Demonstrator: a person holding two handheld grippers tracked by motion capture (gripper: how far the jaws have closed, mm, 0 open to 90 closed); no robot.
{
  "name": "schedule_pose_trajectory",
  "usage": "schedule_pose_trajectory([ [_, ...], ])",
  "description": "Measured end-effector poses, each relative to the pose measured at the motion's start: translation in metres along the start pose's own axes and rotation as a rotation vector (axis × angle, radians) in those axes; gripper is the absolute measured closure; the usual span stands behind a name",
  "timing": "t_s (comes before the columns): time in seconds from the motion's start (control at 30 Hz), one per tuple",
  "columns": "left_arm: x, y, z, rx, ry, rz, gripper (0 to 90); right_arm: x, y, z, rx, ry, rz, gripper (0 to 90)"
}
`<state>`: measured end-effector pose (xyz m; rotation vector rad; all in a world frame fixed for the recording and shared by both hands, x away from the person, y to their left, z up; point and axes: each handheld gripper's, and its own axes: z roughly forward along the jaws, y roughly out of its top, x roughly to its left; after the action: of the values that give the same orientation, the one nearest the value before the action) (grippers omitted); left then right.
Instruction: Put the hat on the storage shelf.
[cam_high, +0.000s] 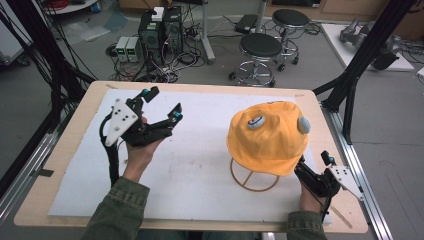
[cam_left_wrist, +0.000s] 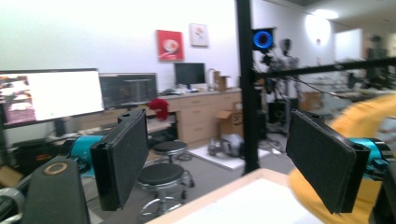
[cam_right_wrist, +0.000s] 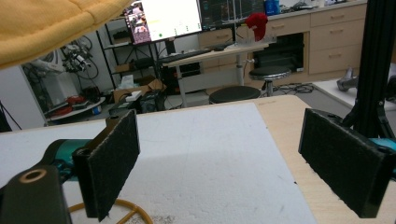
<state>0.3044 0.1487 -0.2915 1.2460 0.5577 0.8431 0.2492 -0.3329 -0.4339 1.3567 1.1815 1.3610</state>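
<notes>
An orange cap (cam_high: 267, 136) with two grey patches rests on a round wire stand (cam_high: 254, 181) on the right half of the white mat. My right gripper (cam_high: 312, 167) sits open just right of the cap's lower rim, its jaws wide apart with nothing between them; the cap's brim (cam_right_wrist: 51, 25) hangs over its top left and the stand's ring (cam_right_wrist: 133, 212) lies below. My left gripper (cam_high: 162, 104) is held up over the left side of the mat, open and empty; the cap's edge (cam_left_wrist: 364, 121) blurs past its right jaw.
A white foam mat (cam_high: 195, 170) covers most of the wooden table (cam_high: 65, 145). Black frame posts (cam_high: 360, 55) rise at the right rear. Stools (cam_high: 260, 50), computers and cables stand on the floor beyond the far edge.
</notes>
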Motion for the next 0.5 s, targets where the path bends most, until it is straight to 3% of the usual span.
schedule_pose_trajectory([
  [0.23, 0.03, 0.007, -0.017, -0.036, 0.101, -0.034, 22.3, 0.0, 0.0, 0.0, 0.003, -0.001, 0.0, 11.4],
  [0.5, 0.062, 0.009, -0.031, -0.028, 0.209, -0.054, 22.5, 0.001, 0.0, 0.0, 0.005, -0.002, 0.002, 11.4],
])
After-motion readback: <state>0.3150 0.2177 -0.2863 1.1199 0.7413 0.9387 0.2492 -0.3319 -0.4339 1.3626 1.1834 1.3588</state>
